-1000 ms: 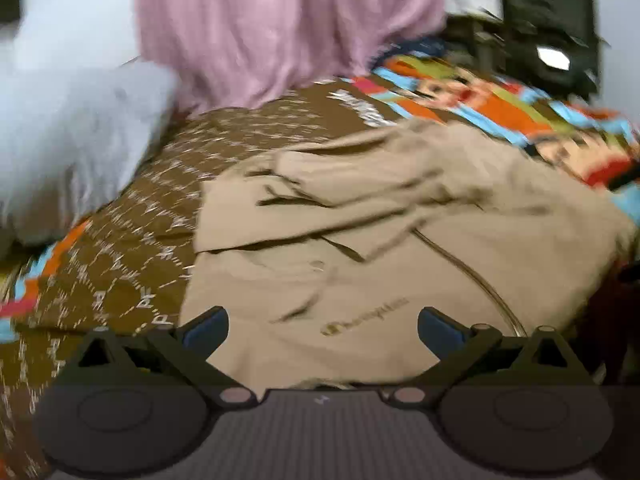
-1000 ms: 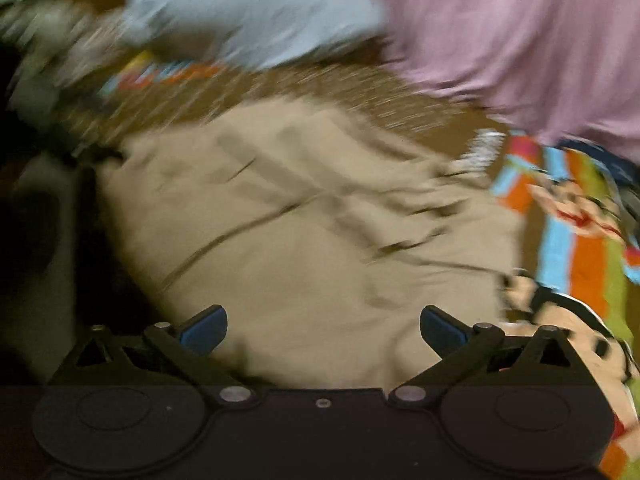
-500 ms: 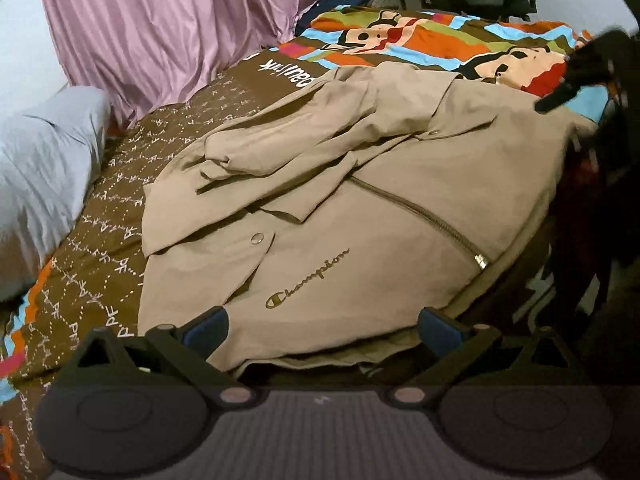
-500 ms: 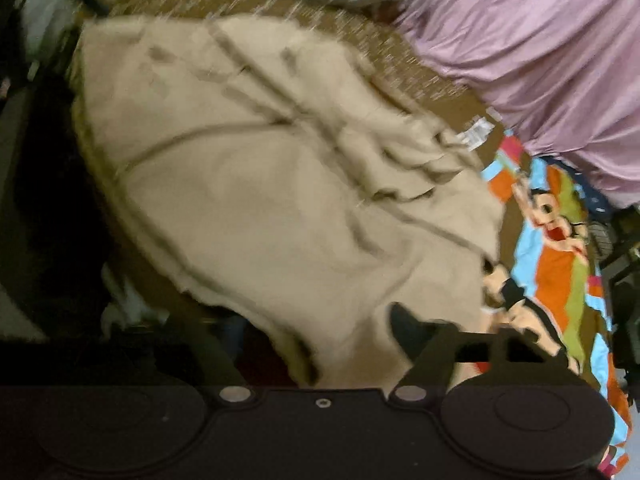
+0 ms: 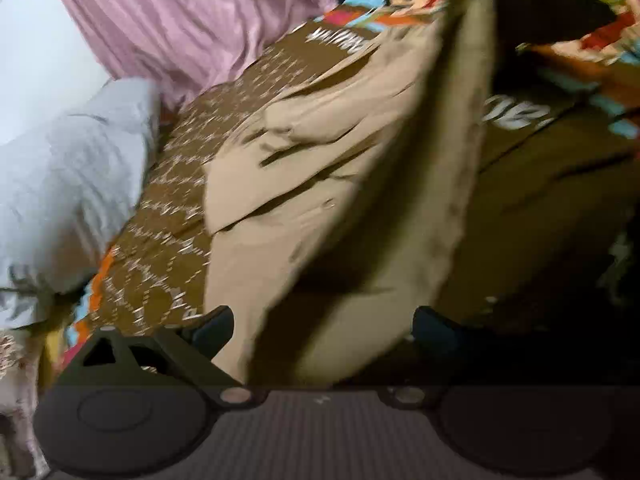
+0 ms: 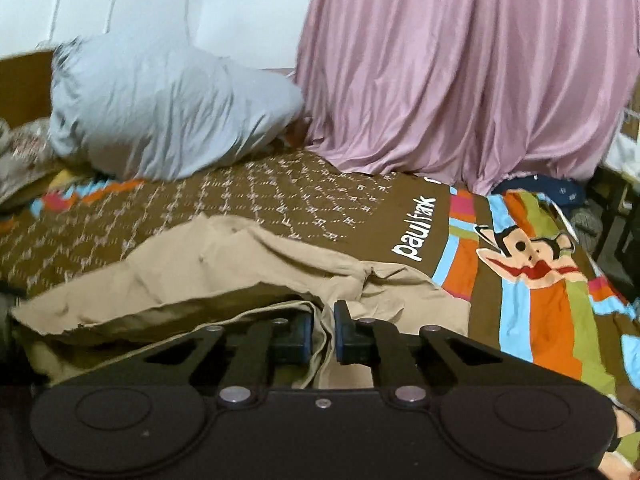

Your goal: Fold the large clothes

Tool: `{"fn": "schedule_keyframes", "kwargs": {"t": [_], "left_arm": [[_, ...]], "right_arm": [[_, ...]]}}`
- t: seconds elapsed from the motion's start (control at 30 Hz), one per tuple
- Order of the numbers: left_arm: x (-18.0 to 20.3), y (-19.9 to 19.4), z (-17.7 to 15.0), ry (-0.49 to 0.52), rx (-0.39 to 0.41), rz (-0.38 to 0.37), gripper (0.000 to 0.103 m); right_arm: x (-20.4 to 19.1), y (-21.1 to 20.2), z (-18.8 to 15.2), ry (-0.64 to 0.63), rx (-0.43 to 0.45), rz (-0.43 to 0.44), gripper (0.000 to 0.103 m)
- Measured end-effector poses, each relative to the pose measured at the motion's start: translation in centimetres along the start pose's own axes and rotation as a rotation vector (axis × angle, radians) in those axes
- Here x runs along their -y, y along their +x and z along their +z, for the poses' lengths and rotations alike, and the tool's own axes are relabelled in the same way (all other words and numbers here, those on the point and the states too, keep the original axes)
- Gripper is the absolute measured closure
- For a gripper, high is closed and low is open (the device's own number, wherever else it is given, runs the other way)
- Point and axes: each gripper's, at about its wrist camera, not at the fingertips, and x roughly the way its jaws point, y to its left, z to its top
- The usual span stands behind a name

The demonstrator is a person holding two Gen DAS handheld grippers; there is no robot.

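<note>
A large tan jacket (image 5: 304,184) lies on the bed; part of it is lifted and hangs as a sheet close before the left wrist camera. My left gripper (image 5: 324,322) is open, its fingers apart on either side of the hanging cloth. In the right wrist view the jacket (image 6: 240,280) lies bunched on the bedspread. My right gripper (image 6: 323,334) is shut on a fold of the jacket's edge, pinched between the two pads.
The bed has a brown patterned and bright striped cartoon bedspread (image 6: 520,280). A grey pillow (image 6: 160,112) lies at the head, also seen in the left wrist view (image 5: 60,184). A pink curtain (image 6: 460,64) hangs behind the bed.
My right gripper has closed on the jacket's edge and lifted it. The flat jacket now has one side raised and swung across the left wrist view. Both cameras have shifted.
</note>
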Motion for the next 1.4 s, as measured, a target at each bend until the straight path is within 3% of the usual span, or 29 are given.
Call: {"fn": "schedule_keyframes", "kwargs": {"t": [0.17,0.33,0.47,0.5,0.53,0.6,0.7,0.8,0.9,0.97,1.0,1.07,1.13,1.17,1.4], "left_arm": [[-0.2,-1.4,-0.5,-0.023,0.059,-0.057,0.001],[0.9,2.3,0.1,0.044,-0.077,0.043,0.005],[1.0,4.0,0.4,0.062,-0.129,0.095,0.010],[0.8,3.9,0.4,0.053,-0.119,0.116,0.021],[0.4,3.7,0.4,0.041,-0.107,0.142,0.043],[-0.5,3.1,0.2,0.009,-0.087,0.213,0.064],[-2.4,2.3,-0.3,-0.059,-0.057,0.247,0.074],[-3.4,2.3,-0.2,-0.055,-0.056,0.237,0.072],[-3.7,2.2,0.1,-0.046,-0.053,0.242,0.066],[-3.9,2.3,0.1,-0.051,-0.058,0.228,0.074],[-3.9,2.2,0.2,-0.064,-0.063,0.211,0.089],[-3.5,1.2,0.2,-0.089,-0.037,0.196,0.095],[-3.2,0.0,0.4,-0.080,0.019,0.215,0.098],[-3.2,-0.6,0.5,-0.085,0.047,0.226,0.098],[-4.9,-5.5,1.2,-0.141,0.168,0.198,0.098]], "right_arm": [[0.8,1.4,0.7,0.027,-0.005,0.001,0.092],[0.7,1.4,0.9,0.050,-0.010,0.011,0.092],[0.7,1.1,0.8,0.050,-0.017,0.013,0.092],[0.7,0.9,0.7,0.047,-0.017,0.014,0.092],[0.7,0.8,0.7,0.044,-0.018,0.013,0.092],[0.6,0.4,0.2,0.027,-0.023,0.009,0.091],[0.2,-1.1,-1.4,-0.059,-0.039,-0.006,0.084],[-1.2,-2.7,-4.0,-0.221,-0.096,-0.021,0.066],[-2.4,-3.6,-7.2,-0.390,-0.201,-0.029,0.057],[-2.5,-3.8,-9.3,-0.450,-0.264,-0.034,0.049],[-2.3,-3.7,-10.0,-0.448,-0.294,-0.034,0.049],[-1.9,-3.6,-10.7,-0.388,-0.328,-0.022,0.052],[-1.8,-3.9,-10.6,-0.333,-0.320,0.004,0.090],[-2.0,-4.1,-10.4,-0.327,-0.309,0.014,0.097],[-2.8,-7.6,-7.7,-0.374,-0.156,-0.091,0.100]]}}
